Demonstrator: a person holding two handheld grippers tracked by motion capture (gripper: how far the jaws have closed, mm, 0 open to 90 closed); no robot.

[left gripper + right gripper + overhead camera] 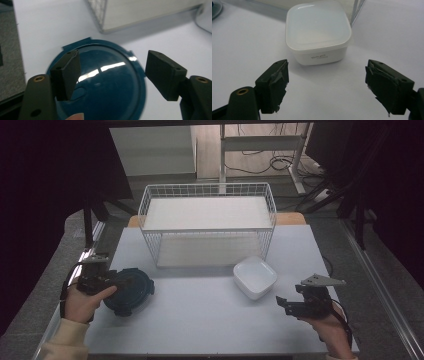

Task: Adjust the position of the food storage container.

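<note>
The round dark-blue lid [128,290] lies flat on the white table [200,320] at the lower left of the high view, just in front of the wire basket [207,222]. The left gripper [111,72] hovers over it with its jaws spread and nothing pinched between them; the pads straddle the glossy dome without pressing on it.

The lid looks like hard, light plastic: stiff, smooth and likely slippery across its shiny centre. A grip there would probably skate off. The raised rim with its side tabs seems the better place to take hold, one pad under the edge and one on top.

At the lower right, the right gripper [325,86] also stands released, facing the white square tub [318,32], apart from it.
</note>
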